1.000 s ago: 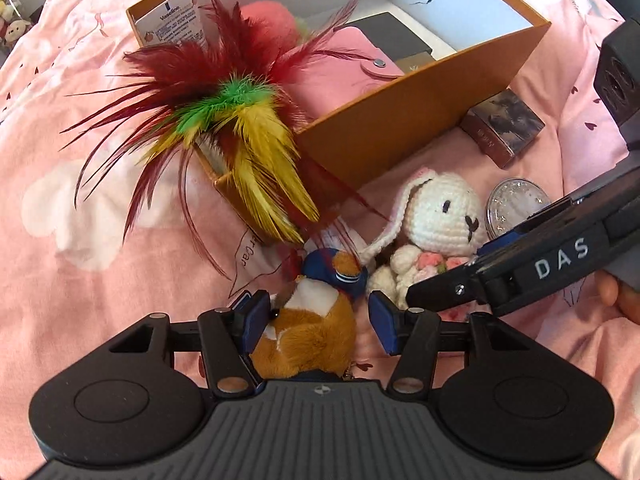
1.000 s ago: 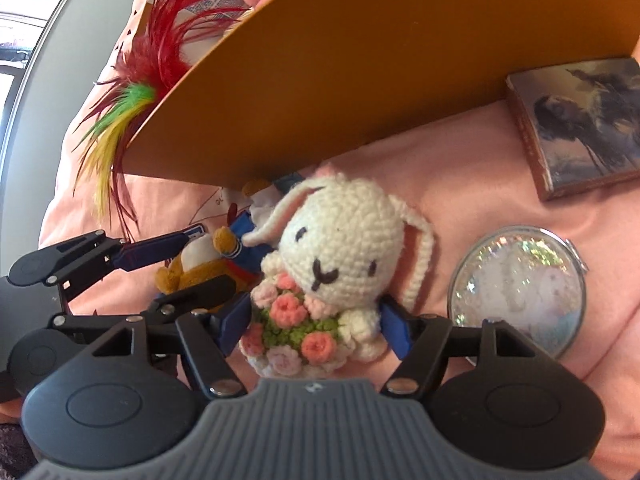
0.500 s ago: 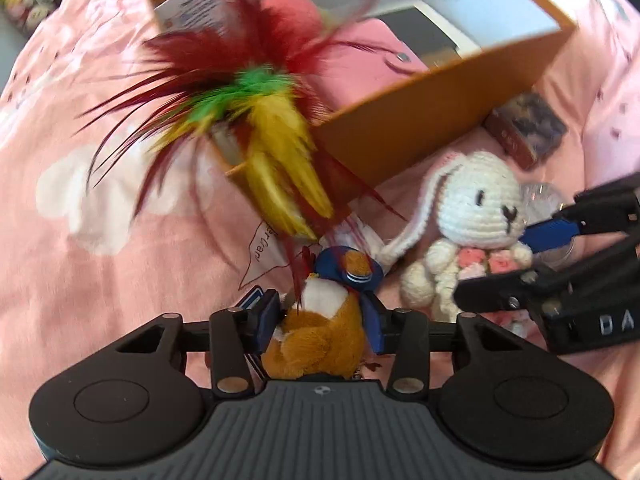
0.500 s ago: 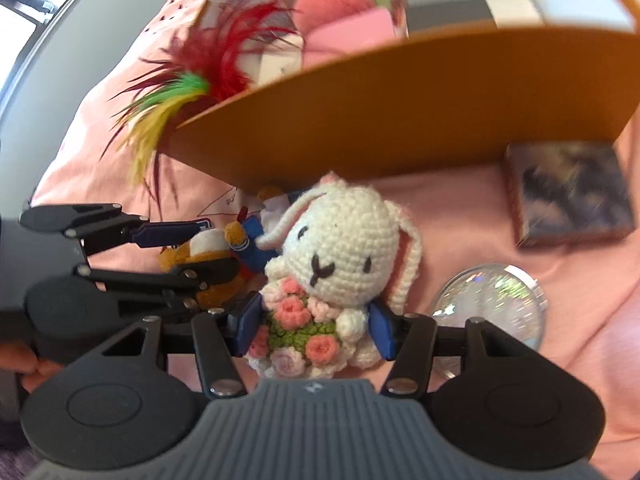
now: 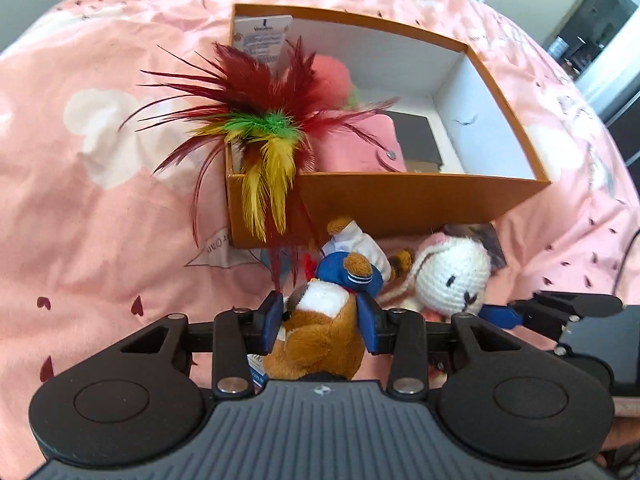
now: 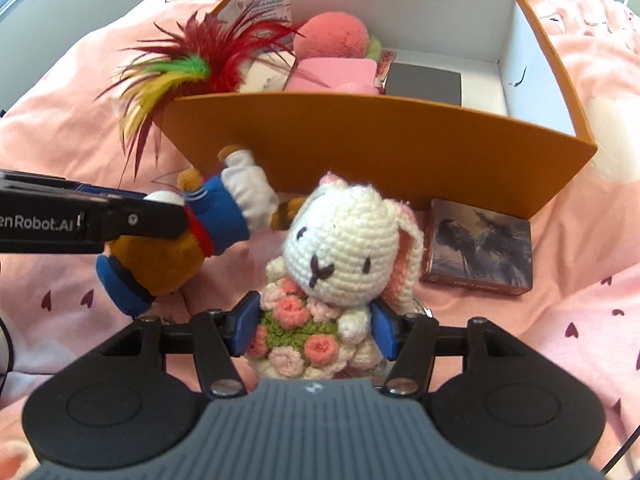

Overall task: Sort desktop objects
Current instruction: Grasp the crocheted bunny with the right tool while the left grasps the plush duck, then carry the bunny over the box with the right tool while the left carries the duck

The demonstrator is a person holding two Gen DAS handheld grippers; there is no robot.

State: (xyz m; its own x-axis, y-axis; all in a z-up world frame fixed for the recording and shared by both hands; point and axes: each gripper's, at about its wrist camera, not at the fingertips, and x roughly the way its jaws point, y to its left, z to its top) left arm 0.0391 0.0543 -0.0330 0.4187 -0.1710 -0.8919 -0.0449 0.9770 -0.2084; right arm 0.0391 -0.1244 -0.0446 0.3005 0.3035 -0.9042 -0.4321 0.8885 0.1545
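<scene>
Blue-padded left tongs (image 5: 321, 322) are clenched on a brown plush toy (image 5: 320, 336); the right tongs (image 6: 314, 330) grip a crocheted rabbit (image 6: 340, 264). Both are held just before the orange box (image 6: 380, 152) on the pink bedspread (image 5: 100, 208); lifting over its wall is judged next.

White letters "enRobot.AI" on the black left gripper (image 6: 132, 220). Card (image 5: 262, 38) in the box (image 5: 420, 200): print too small to read.

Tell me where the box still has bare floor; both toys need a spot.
Orange box: bare white floor at its right end, between the black card and the right wall. The left end is crowded with feathers, a pink plush and a pink pouch.
</scene>
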